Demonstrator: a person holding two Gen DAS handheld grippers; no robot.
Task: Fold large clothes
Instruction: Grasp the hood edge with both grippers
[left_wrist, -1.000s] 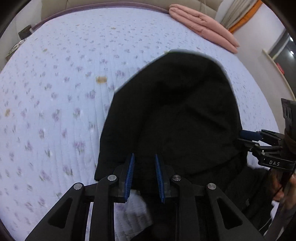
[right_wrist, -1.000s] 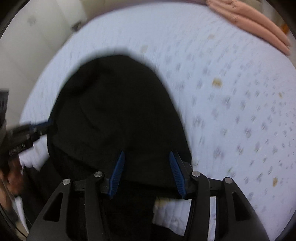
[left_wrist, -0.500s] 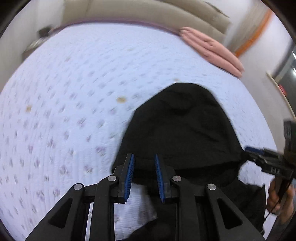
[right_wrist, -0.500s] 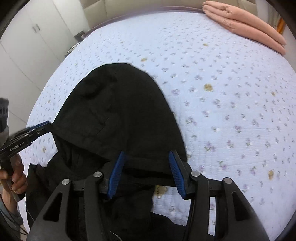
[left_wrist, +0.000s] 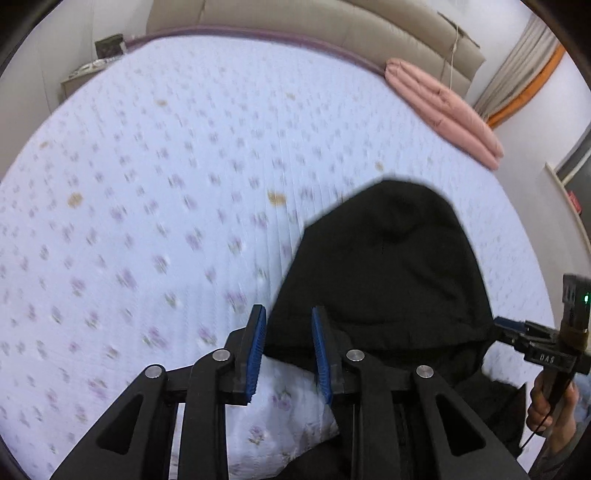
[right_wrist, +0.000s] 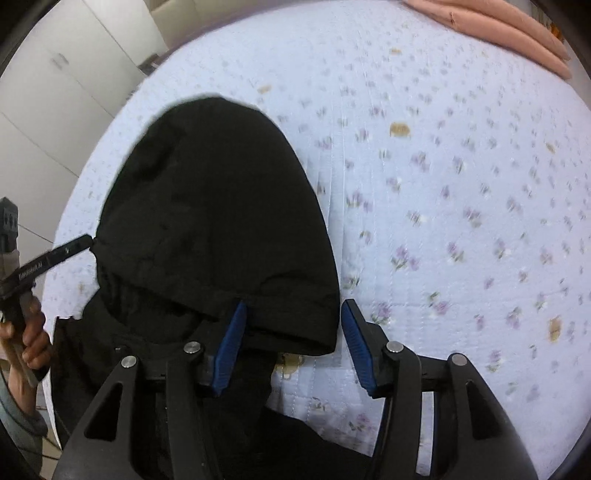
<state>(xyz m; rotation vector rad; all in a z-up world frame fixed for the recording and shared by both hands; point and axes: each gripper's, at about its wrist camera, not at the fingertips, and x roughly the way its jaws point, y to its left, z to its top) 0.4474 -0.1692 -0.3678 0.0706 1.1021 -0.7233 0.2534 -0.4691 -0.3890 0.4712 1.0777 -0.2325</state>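
Observation:
A black hooded garment lies on the bed, its hood spread flat and pointing away from me, its body bunched at the near edge. My left gripper hovers over the hood's left lower corner. Its jaws are opening, and the cloth shows between the blue pads without being pressed. My right gripper stands at the hood's right lower corner, jaws also opening, with the hem loose between them. Each view shows the other gripper at the hood's far edge: the right gripper, the left gripper.
The bed wears a pale blue floral quilt that stretches wide on both sides of the hood. A folded pink duvet lies at the far right by a beige headboard. White wardrobe doors stand beyond the left edge.
Both grippers have drawn back and up from the hood, so it looks smaller and farther away. Their jaws have widened a little. The hood stays flat on the quilt.

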